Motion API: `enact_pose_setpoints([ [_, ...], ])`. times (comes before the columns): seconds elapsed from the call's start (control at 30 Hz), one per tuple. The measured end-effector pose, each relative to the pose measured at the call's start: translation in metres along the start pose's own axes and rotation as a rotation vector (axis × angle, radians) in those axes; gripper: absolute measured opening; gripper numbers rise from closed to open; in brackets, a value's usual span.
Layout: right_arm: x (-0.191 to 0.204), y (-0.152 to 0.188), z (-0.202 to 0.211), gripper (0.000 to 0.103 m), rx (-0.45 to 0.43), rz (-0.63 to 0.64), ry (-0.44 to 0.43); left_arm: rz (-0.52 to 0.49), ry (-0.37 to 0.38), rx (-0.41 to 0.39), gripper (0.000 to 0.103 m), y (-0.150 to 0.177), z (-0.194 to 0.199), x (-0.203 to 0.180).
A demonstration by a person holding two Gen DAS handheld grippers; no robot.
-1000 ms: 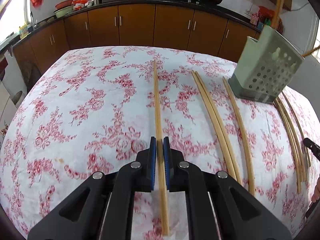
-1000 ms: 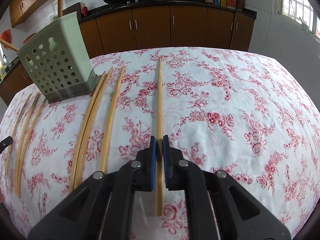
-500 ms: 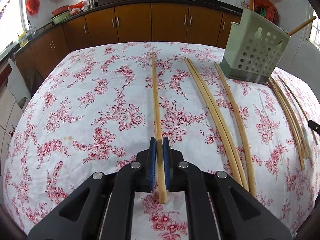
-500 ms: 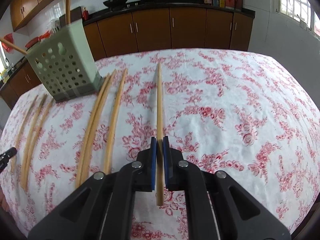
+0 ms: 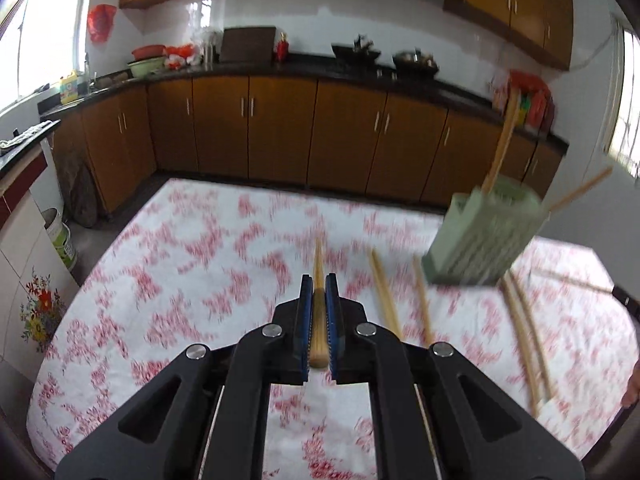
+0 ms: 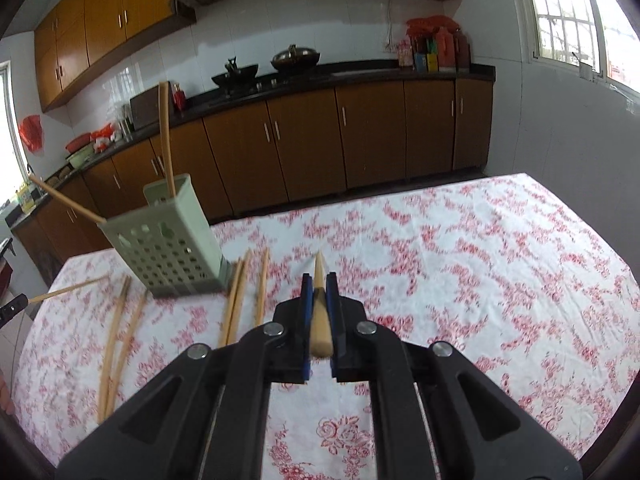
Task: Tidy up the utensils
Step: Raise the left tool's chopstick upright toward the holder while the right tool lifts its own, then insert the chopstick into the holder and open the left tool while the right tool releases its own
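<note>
**A:** Both grippers have risen off the table since a second ago, each carrying a long pale bamboo chopstick that then lay flat on the cloth. The left gripper [image 5: 319,300] is clamped tight on its chopstick [image 5: 318,312], blue pads pressing both sides near the thick end. The right gripper [image 6: 319,300] is closed just as firmly on its own chopstick [image 6: 319,320].

**B:** And the destination?

**A:** Presumably the pale green perforated plastic utensil holder [image 6: 172,252], standing on the table between the two hands, right of the left gripper and left of the right one. Two chopsticks already lean out of it. Several loose bamboo chopsticks [image 6: 236,304] are on the cloth on either side of its base.

**B:** What could go wrong?

**A:** Each stick is held near one end, so the long free part could swing or pivot in the pads. A tip that strikes the holder's rim or the leaning sticks could, in my judgement, tip the light holder or flick a stick out. Both hands converging on one small opening could also clash.

**B:** The setting?

**A:** A table under a white cloth printed with red roses [image 6: 480,280], rumpled enough to let loose sticks roll. Behind it are brown wooden cabinets [image 5: 280,128] under a black countertop with woks, white tiled walls, and windows on both sides. The left view is blurred.
</note>
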State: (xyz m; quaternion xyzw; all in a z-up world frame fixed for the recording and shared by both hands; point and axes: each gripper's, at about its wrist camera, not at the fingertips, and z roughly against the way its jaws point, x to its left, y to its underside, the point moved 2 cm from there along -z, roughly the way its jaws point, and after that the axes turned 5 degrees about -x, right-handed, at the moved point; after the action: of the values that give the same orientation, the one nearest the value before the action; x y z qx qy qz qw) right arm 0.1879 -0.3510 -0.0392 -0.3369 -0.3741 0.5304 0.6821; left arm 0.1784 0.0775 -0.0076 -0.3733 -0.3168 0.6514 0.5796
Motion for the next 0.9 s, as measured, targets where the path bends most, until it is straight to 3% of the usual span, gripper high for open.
enact_pose_setpoints([
  [0.27, 0.000, -0.028, 0.014, 0.008, -0.083, -0.004, 0.001, 0.033, 0.010, -0.096, 0.007, -0.037, 0.015, 0.002],
  [0.6, 0.012, -0.046, 0.025, 0.008, -0.115, 0.033, -0.013, 0.021, 0.014, -0.118, 0.007, -0.047, 0.020, -0.001],
  [0.9, 0.034, -0.079, 0.057, 0.008, -0.121, 0.034, -0.133, -0.017, 0.126, -0.151, 0.007, -0.062, 0.052, -0.030],
])
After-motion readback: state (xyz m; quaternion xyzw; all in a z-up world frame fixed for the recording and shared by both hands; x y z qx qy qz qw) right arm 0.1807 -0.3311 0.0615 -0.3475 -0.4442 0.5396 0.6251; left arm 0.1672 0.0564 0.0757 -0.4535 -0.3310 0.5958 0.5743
